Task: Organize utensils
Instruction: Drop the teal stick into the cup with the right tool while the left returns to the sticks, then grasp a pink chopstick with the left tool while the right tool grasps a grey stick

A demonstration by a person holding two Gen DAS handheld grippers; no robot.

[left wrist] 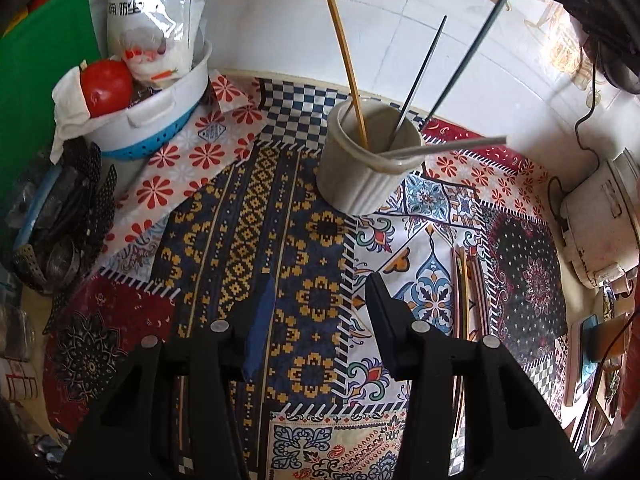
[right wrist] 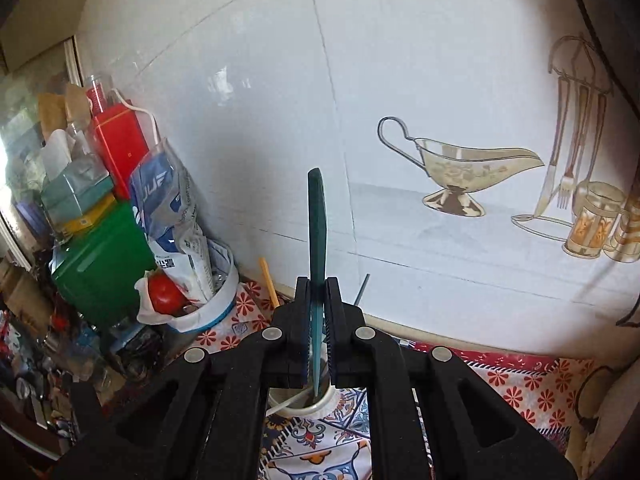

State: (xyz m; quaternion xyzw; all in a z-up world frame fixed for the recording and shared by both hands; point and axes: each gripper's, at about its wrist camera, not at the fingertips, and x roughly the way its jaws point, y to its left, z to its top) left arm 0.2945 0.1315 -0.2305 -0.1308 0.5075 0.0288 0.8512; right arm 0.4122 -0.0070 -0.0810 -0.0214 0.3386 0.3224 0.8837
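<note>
Between the pads of the right gripper (right wrist: 318,312), clamping flat-on against a dark teal chopstick (right wrist: 316,236) and pinching it partway along its length. Standing nearly upright in the right wrist view, long axis vertical, blunt top end pointing up against the white tiled wall (right wrist: 400,80), thin lower tip dipping down into the mouth of the cream ribbed holder (left wrist: 360,176) directly below the fingers. Seen from the left wrist view, slanting as a long dark rod (left wrist: 468,56) from the holder's rim up toward the upper right, meeting the right gripper at the frame's top corner. Leaning in the same holder: a yellow wooden chopstick (left wrist: 346,64) tilting up and left, a dark thin chopstick (left wrist: 424,72) tilting up and right, and a pale grey chopstick (left wrist: 452,146) lying almost level over the rim, pointing right. Sitting toward the far edge of the patterned tablecloth (left wrist: 248,220), near the wall. Hovering low over the near middle of the cloth, the left gripper (left wrist: 320,292) spread wide and gripping nothing. Resting at the far left corner, a white colander bowl (left wrist: 152,116) carrying a red tomato (left wrist: 106,86) and a plastic bag (left wrist: 154,20). Lying flat at the right side of the cloth, more chopsticks (left wrist: 466,296) running near-to-far.
</note>
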